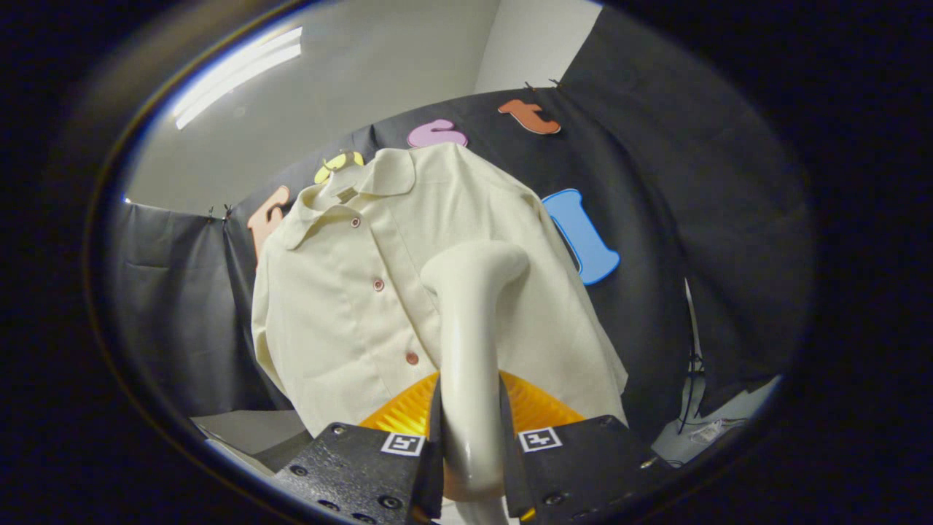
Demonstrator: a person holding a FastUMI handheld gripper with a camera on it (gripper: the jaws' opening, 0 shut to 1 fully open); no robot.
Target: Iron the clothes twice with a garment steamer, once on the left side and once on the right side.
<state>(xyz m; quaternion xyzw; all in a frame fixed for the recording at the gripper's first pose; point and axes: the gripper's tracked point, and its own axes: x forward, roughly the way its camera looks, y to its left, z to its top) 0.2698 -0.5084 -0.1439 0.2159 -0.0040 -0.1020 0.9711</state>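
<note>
We see the shirt [364, 292] first, a cream button-up hanging on a hanger [337, 173] against the dark booth wall [656, 182], its front facing us and its length running from collar down to hem. A row of red buttons [378, 284] marks the middle line of the shirt.

In front of the shirt rises the steamer [470, 321], a pale handle whose long axis points up and away from us toward the shirt, bending at its top into a head that sits over the panel to the right of the buttons. We cannot tell whether the head touches the cloth or hovers just off it.

The tool [470, 452] is pinching the steamer handle, one dark finger pressed on each side of it, with an orange ribbed part [543, 405] showing just behind the fingers below the shirt's hem.

We judge that the coming stroke depends on this: the shirt lies straight ahead of the tool, so the head must travel along the shirt's length.
</note>
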